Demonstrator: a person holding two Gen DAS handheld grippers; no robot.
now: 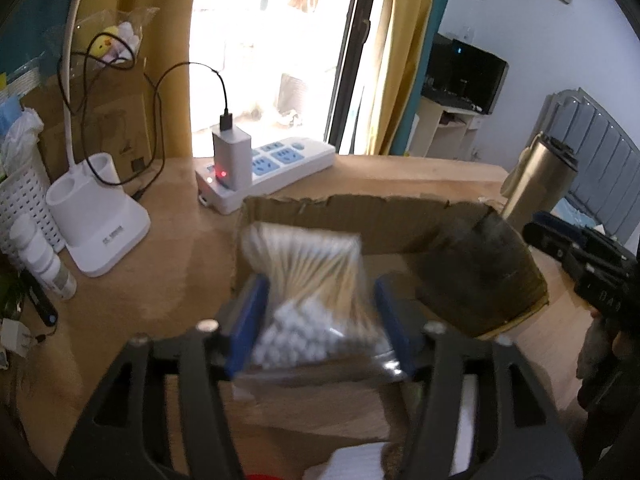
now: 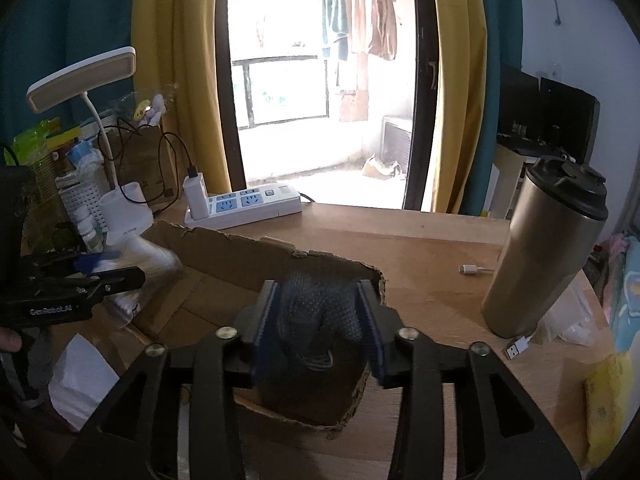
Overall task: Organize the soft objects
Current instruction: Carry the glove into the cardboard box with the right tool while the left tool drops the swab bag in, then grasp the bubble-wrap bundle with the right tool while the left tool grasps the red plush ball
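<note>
Left gripper (image 1: 316,320) at the centre bottom of its frame, blue pads clamped on a clear bag of cotton swabs (image 1: 308,296), blurred, held over the open cardboard box (image 1: 360,216) mid-frame. Right gripper (image 2: 318,330) low centre in its own view, jaws pinching a dark dotted glove (image 2: 320,304) above the box's near corner. Steel tumbler (image 2: 548,252) stands at right, power strip (image 2: 244,204) behind the box.

Left hand-held gripper (image 1: 318,326) clamping cotton swab bag (image 1: 308,300), above cardboard box (image 1: 360,220)
</note>
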